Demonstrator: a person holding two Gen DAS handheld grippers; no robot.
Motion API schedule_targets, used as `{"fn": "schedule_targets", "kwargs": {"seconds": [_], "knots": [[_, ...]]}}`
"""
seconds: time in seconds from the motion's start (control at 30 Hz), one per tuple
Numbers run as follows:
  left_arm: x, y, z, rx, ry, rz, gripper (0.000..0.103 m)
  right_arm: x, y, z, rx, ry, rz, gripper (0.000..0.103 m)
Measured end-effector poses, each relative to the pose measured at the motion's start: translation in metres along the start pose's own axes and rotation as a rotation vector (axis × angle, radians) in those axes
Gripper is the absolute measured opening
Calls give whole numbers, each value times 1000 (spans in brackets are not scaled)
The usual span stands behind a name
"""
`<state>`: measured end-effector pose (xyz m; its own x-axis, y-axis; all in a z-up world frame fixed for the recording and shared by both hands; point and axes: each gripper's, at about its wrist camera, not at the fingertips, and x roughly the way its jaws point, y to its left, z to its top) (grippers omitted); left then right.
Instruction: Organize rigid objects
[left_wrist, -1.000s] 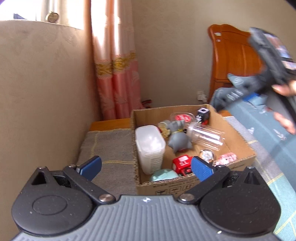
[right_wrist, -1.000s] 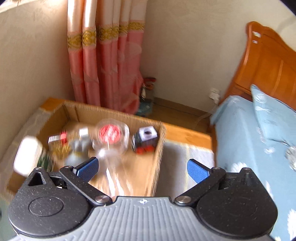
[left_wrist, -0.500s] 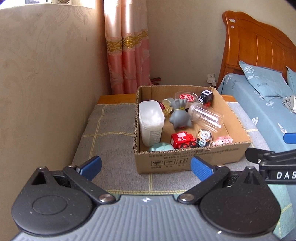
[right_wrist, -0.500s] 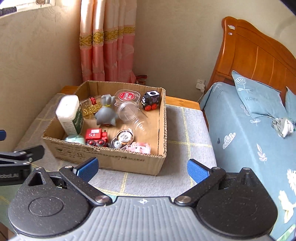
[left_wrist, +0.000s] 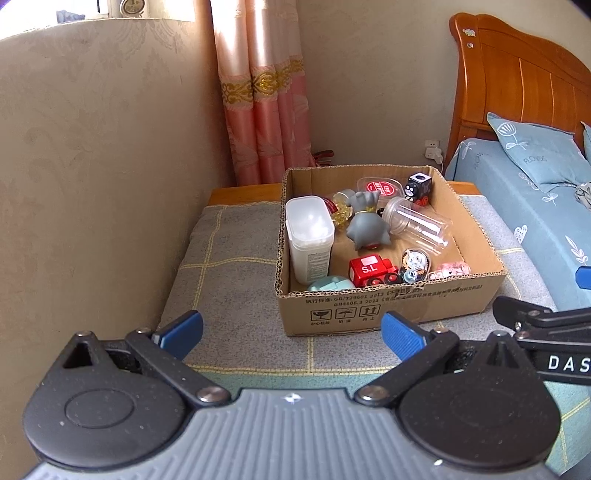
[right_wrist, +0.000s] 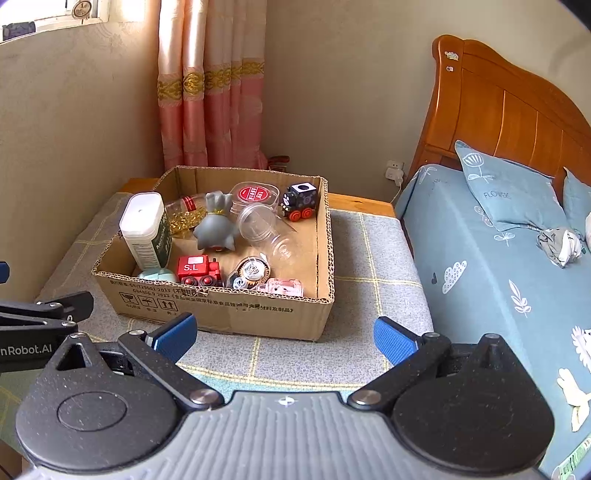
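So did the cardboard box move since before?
Cannot tell. The cardboard box sits on the grey mat beside the bed as before; only the cameras clearly moved.

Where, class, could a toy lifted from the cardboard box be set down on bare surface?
Free patches: grey checked mat between the wall and the cardboard box; mat between box and bed; the strip in front of the box. Crowded: inside the box, around the white container, grey figure and red train.

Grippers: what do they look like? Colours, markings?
Both alike: left gripper and right gripper have a ribbed grey body, speckled black round housings, black linkage arms with silver pivot pins, and blue finger pads. White lettering on the side reads "DAS" and "nRobot.AI". No cables visible.
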<state>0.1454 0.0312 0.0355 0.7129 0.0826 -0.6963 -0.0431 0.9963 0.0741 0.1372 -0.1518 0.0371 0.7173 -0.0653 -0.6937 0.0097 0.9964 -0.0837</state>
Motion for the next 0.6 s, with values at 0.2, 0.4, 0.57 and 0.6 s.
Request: {"fn": "schedule_targets", "kwargs": {"seconds": [0.2,0.4,0.57,0.6], "knots": [[0,-1,0,4,0,5,102,0,-2,0,-1,-2,-3,103],[0,-2,1,7,-4,5,102,0,-2,1,0,-5,-2,103],[-1,0,2,5,-6,8,102,-1,-2,1,0,-10,-2,103],[0,0,2,5,-6,8,102,-1,-1,1,-1,-9,-1,103]]}}
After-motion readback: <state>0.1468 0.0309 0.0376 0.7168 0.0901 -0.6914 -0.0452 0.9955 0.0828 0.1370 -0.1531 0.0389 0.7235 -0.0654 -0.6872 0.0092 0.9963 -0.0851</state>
